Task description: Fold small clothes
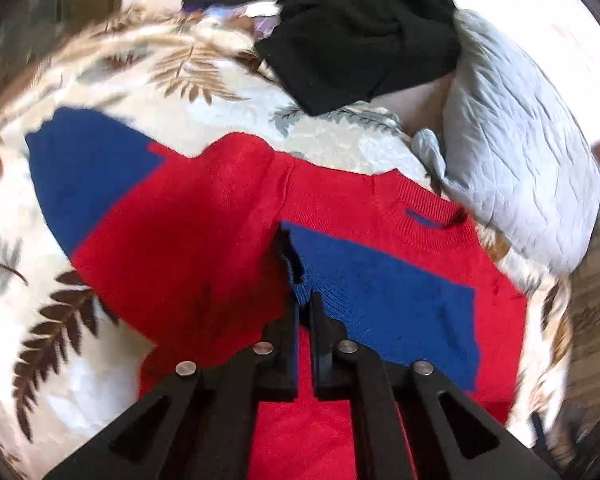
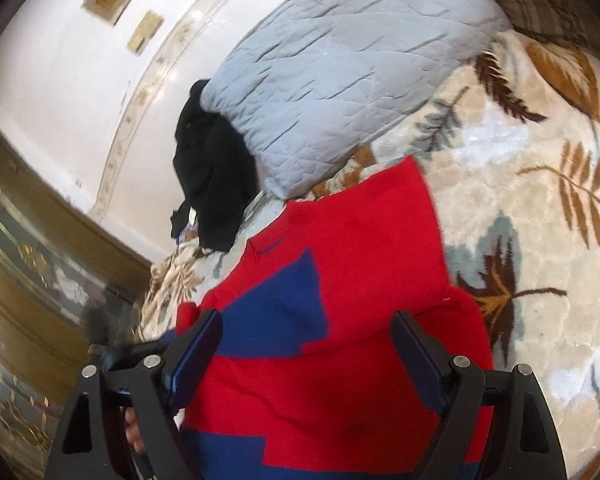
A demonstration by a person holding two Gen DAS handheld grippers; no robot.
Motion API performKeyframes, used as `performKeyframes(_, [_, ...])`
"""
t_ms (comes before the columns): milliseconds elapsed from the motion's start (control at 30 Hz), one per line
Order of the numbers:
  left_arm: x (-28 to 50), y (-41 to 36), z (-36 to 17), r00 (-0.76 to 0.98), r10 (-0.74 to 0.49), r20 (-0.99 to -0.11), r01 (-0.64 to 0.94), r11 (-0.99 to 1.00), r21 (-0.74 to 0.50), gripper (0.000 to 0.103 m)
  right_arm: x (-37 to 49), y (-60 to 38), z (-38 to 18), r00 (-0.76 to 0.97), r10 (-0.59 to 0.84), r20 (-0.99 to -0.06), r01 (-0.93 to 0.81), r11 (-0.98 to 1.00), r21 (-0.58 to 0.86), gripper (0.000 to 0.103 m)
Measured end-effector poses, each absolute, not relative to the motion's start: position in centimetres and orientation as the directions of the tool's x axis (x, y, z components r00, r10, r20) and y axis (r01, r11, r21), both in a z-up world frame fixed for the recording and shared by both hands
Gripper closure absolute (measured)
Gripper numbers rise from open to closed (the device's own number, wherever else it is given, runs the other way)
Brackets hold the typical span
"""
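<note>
A red knit sweater [image 1: 204,240] with blue blocks lies spread on a leaf-patterned blanket [image 1: 204,92]. One sleeve is folded across its chest, and the sleeve's blue cuff [image 1: 304,284] sits at the tips of my left gripper [image 1: 304,308], which is shut on it. The other sleeve, blue at its end [image 1: 88,172], stretches out to the left. In the right wrist view the sweater [image 2: 360,248] fills the foreground. My right gripper [image 2: 306,344] hovers over it, open wide, with its fingers either side of the red and blue cloth and not pressing on it.
A black garment [image 1: 360,28] is heaped at the far side of the blanket, over some paler cloth. A grey quilted pillow [image 1: 512,168] lies just right of the sweater's collar. In the right wrist view a white wall [image 2: 60,80] and a wooden frame stand beyond the bed.
</note>
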State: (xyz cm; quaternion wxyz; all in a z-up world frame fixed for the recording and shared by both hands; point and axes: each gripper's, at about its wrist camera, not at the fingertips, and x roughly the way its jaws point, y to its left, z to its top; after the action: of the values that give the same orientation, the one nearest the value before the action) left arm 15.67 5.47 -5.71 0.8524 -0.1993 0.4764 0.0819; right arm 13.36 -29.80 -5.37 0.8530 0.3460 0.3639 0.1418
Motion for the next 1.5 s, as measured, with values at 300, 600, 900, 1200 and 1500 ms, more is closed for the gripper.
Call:
performKeyframes(300, [13.8,5.3,-6.6,0.535,-0.051,-0.843,-0.270,0.935,-0.228,0.030,14.3,-31.0,-6.0,0.672,0.522,-0.525,0.062,0.667,0.743,0.013])
performKeyframes(600, [14.4,6.1,-5.7,0.545,-0.089,-0.834,-0.164,0.964,-0.211,0.030,19.5,-31.3,-8.8,0.579,0.512,-0.634,0.158,0.692,0.704,0.017])
performKeyframes(900, [9.2,25.9,-4.8,0.678,-0.051,-0.733,-0.496,0.705,-0.508,0.026,13.4,-26.3,-5.3,0.616,0.508,-0.602,-0.070,0.796,0.601,0.012])
performKeyframes(1200, [14.3,34.4,-8.2,0.694,-0.123,-0.709,-0.564,0.519,-0.642,0.027,14.4,-24.9,-7.8,0.561,0.537,-0.630,-0.091,0.797,0.597,0.012])
performKeyframes(1500, [15.9,36.1,-10.5,0.592,-0.076,-0.802,-0.648,0.546,-0.531,0.095,14.5,-24.0,-7.4,0.564,0.534,-0.630,-0.124,0.809,0.575,0.012])
